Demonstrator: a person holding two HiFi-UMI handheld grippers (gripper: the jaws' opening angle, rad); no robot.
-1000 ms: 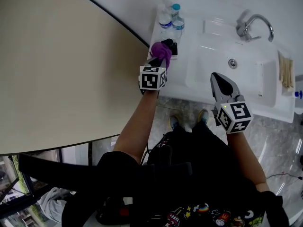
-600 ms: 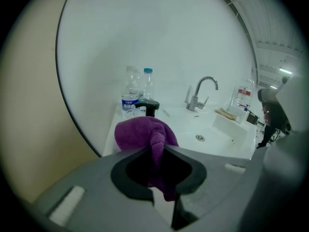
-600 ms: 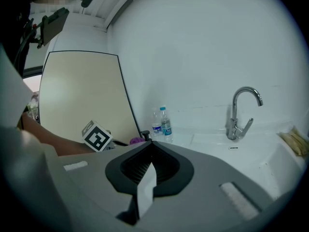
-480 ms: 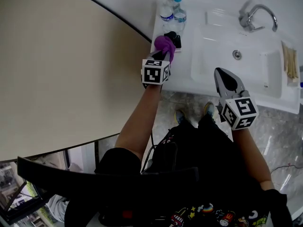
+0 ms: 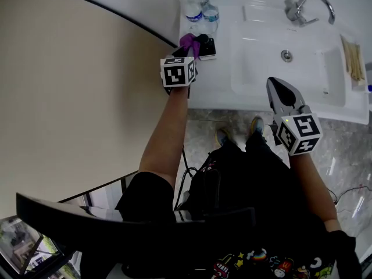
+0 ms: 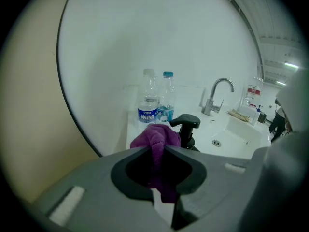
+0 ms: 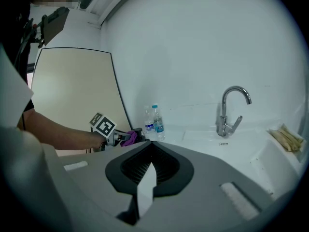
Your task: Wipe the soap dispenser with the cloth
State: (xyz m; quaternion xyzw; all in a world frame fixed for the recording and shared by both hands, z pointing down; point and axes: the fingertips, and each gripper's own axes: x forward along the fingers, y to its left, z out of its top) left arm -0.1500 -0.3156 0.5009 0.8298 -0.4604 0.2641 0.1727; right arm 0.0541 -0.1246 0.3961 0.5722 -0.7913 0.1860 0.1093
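A purple cloth (image 5: 188,42) (image 6: 154,138) is pinched in my left gripper (image 5: 185,52) (image 6: 157,148), whose jaws are shut on it. The cloth bunches up just in front of the black soap dispenser (image 6: 187,129) (image 5: 204,44), which stands on the left end of the white counter (image 5: 203,86); whether cloth and pump touch I cannot tell. My right gripper (image 5: 280,92) (image 7: 150,146) hangs at the counter's front edge, below the sink, jaws shut with nothing in them. From the right gripper view the cloth (image 7: 128,138) and left gripper show small at far left.
Two water bottles (image 5: 200,11) (image 6: 157,104) stand behind the dispenser against the wall. A chrome tap (image 5: 302,6) (image 7: 231,111) rises over the basin (image 5: 285,57). Wooden sticks (image 5: 352,58) lie on the right ledge. A beige wall panel (image 5: 75,86) fills the left.
My left gripper has moved forward with the cloth, up to the dispenser. The right gripper has stayed near the counter's front edge.
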